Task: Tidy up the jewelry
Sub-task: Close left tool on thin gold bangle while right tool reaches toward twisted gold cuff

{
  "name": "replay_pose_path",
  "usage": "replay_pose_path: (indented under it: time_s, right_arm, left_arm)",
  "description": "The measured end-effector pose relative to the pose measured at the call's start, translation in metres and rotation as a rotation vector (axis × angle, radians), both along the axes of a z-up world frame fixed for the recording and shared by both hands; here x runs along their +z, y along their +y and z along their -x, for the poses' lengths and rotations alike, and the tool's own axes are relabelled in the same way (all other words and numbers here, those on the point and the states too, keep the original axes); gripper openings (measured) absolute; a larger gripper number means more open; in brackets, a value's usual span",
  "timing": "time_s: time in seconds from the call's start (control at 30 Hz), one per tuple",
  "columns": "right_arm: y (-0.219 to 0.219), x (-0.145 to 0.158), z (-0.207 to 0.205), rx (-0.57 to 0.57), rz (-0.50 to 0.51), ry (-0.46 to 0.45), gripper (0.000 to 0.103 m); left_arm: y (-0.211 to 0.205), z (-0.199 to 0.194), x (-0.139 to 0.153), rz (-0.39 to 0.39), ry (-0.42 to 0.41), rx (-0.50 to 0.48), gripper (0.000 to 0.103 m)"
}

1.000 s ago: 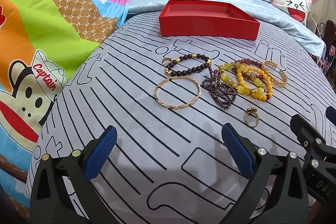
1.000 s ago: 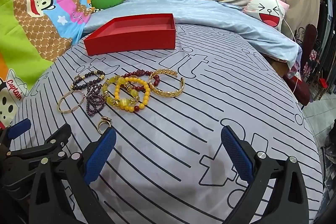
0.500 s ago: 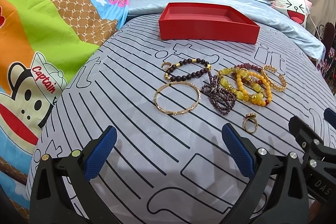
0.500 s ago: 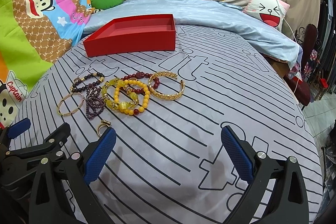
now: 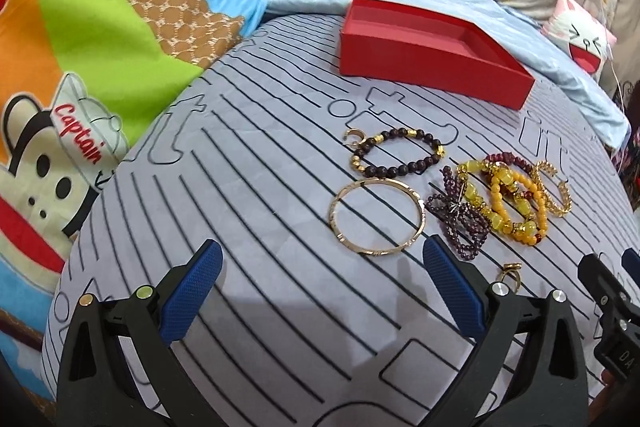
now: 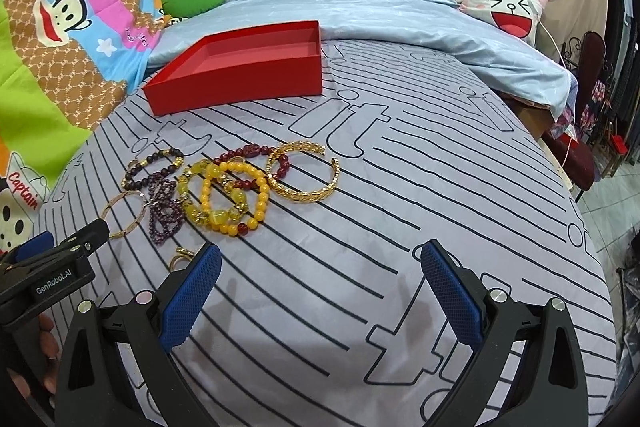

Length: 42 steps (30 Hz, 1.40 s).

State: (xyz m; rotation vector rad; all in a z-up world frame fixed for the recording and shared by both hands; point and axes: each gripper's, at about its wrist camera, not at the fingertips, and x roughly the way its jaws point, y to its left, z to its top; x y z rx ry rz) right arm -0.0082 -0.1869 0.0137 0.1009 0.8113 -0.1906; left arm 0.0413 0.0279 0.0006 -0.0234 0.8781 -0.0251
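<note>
- While both tools hover low over the striped bedspread [image 6: 400,187], the left gripper [image 5: 320,291] and the right gripper [image 6: 320,291] each stand with jaws spread wide and hold nothing.
- Farthest left lies the thin gold bangle [image 5: 376,213], flat on the cloth just ahead of the left gripper; it looks rigid, light and slick, so I judge a pinch across its near rim is safest.
- Just behind it sits the dark bead bracelet [image 5: 398,155], probably strung and floppy; any bead run gives a hold.
- Beside these, the purple bead strand [image 5: 460,219] is bunched and limp, likely to snag its neighbours.
- Touching it, the yellow bead bracelets [image 6: 224,195] overlap a dark red one [image 6: 248,153]; chunky and heavier-looking, they may lift together.
- Rightmost, the open gold cuff [image 6: 304,171] looks stiff; grip its band, not the gap.
- Nearest the tools, the small ring [image 5: 510,277] is tiny and easy to lose.
- Behind everything, the red box [image 6: 240,83] waits empty.
</note>
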Motion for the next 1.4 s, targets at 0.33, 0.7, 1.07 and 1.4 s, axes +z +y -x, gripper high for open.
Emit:
replay_pose_path:
  time_s: [0.33, 0.7, 1.07, 1.4]
  right_arm:
    - [-0.005, -0.003, -0.014, -0.007, -0.018, 0.019, 0.096]
    - [-0.008, -0.007, -0.023, -0.003, -0.022, 0.038, 0.096]
    - [-0.010, -0.009, -0.030, 0.000, -0.026, 0.044, 0.096]
    - [-0.021, -0.005, -0.046, -0.022, -0.054, 0.043, 0.096]
  left_arm:
    - [-0.013, -0.024, -0.015, 0.002, 0.064, -0.058, 0.095]
    - [-0.025, -0.032, -0.013, -0.017, 0.040, -0.099, 0.080]
    - [-0.029, -0.030, -0.009, 0.004, 0.019, -0.135, 0.059]
    - [-0.019, -0.035, -0.002, 0.024, 0.018, -0.101, 0.059]
